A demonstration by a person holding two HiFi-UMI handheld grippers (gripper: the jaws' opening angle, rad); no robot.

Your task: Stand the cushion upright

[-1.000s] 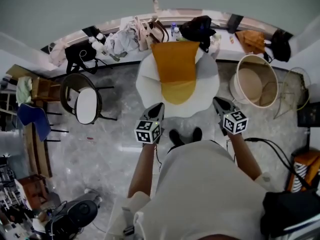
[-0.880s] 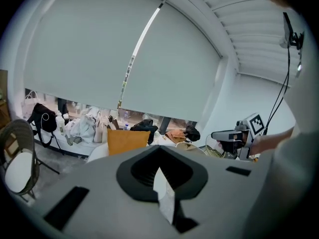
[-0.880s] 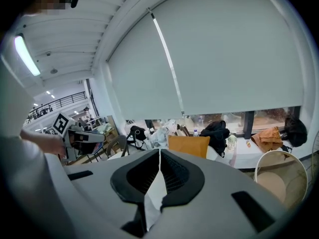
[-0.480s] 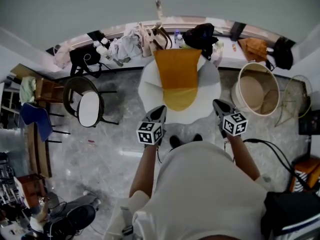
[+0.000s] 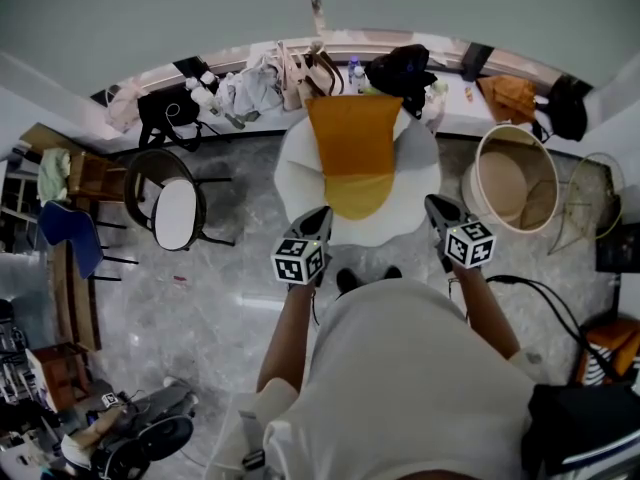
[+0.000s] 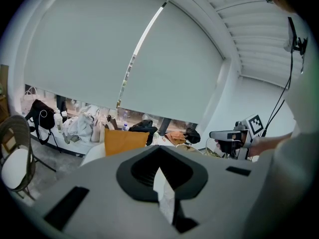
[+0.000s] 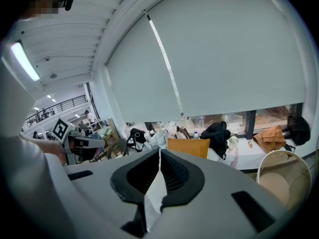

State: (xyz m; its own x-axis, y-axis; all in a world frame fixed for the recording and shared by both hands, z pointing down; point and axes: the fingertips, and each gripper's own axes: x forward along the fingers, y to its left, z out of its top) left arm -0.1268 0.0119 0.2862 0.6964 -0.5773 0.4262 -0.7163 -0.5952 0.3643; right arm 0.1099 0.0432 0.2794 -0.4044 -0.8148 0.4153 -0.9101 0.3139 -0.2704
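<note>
The orange cushion (image 5: 353, 136) stands upright against the back of a round white chair (image 5: 296, 164), above a yellow seat pad (image 5: 357, 194). My left gripper (image 5: 313, 224) hovers at the chair's near left edge, and my right gripper (image 5: 436, 211) at its near right edge. Both are shut with nothing in them, and both are apart from the cushion. In the left gripper view the cushion (image 6: 124, 141) shows beyond the shut gripper (image 6: 159, 172), with the right gripper (image 6: 227, 135) off to the side. The right gripper view shows the cushion (image 7: 188, 147) past its own shut gripper (image 7: 159, 169).
A round beige tub (image 5: 511, 174) stands right of the chair. A dark chair with a white seat (image 5: 173, 206) is at the left. Bags and bottles crowd the window ledge (image 5: 262, 78) behind. A black cable (image 5: 545, 296) runs over the floor at the right.
The head view has shifted slightly. The cushion stays upright on the chair and both grippers stay shut at the chair's near edge.
</note>
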